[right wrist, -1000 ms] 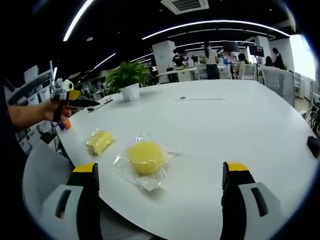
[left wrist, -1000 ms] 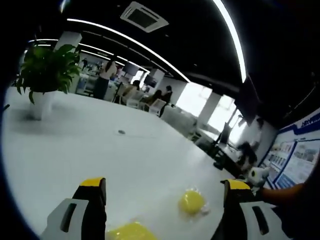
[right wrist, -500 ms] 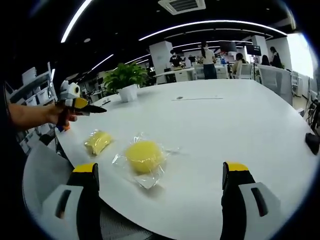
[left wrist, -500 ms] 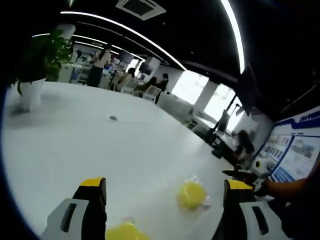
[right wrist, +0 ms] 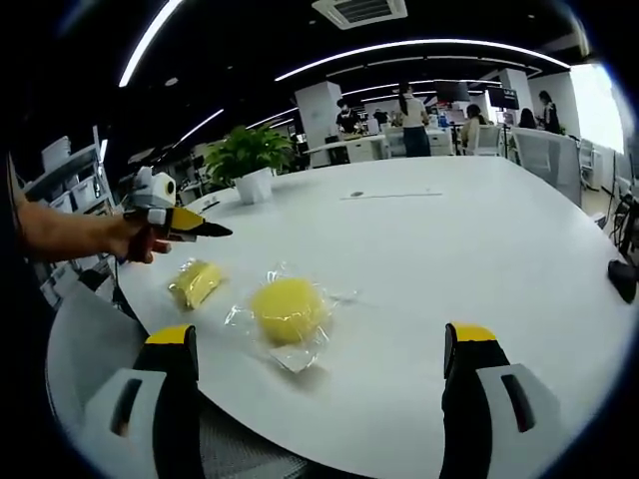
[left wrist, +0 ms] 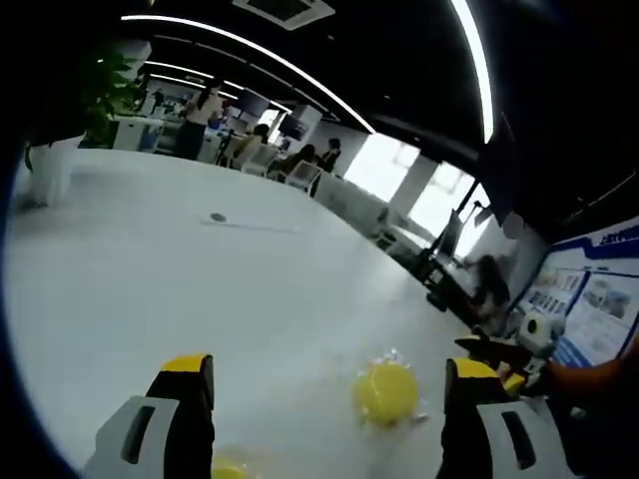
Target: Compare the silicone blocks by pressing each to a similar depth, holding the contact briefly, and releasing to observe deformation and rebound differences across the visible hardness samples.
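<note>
Silicone blocks, round [right wrist: 289, 310] and oblong [right wrist: 198, 281], lie bagged near the surface [right wrist: 469, 249] edge; both tongs [left wrist: 324, 399] [right wrist: 318, 374] spread, empty.

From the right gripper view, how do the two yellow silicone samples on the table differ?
The round sample is a wide dome lying in a loose clear wrapper that spreads past its edges; the smaller sample looks narrower and blockier, with its wrapper tight around it. The round sample lies nearer the right gripper, the smaller one nearer the left gripper. Both are yellow, wrapped in clear film, resting on the white table, and untouched by either gripper.
</note>
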A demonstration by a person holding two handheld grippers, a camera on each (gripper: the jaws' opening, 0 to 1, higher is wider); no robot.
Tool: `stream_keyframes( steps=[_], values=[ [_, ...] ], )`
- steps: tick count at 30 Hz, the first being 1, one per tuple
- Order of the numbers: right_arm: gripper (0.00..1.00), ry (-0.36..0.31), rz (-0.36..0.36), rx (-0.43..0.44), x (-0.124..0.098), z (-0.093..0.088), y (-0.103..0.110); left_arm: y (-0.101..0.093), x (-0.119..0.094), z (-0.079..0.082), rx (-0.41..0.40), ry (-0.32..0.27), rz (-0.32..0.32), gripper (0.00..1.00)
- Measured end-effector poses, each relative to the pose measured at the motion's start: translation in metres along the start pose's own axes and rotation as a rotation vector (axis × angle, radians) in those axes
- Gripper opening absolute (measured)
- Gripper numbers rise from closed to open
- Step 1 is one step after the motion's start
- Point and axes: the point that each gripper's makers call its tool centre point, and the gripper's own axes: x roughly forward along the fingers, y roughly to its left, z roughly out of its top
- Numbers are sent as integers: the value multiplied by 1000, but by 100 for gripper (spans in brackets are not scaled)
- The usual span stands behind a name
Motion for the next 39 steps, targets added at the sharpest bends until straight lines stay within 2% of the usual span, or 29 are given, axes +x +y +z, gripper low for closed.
stream_keyframes(
  steps=[8,12,15,20,30,32,35,39],
  values=[
    [96,0,-7,13,-3,-4,-2,2,17,-10,-78,25,-17,94],
    [96,-1,-13,19,-4,-4,-4,7,27,-17,-84,45,0,93],
    [96,3,-15,21,-5,-6,-5,5,33,-21,-140,51,-22,91],
    [96,1,-20,25,-7,-6,-8,7,39,-29,-160,70,-18,87],
    [96,8,-21,28,-6,-6,-9,-5,56,-37,-224,91,-81,86],
    [96,10,-18,27,-6,-6,-9,-7,60,-41,-251,105,-90,83],
    [96,10,-21,29,-6,-6,-10,-11,64,-44,-245,112,-97,77],
    [96,10,-18,31,-5,-7,-8,-17,67,-44,-297,117,-128,73]
  ],
)
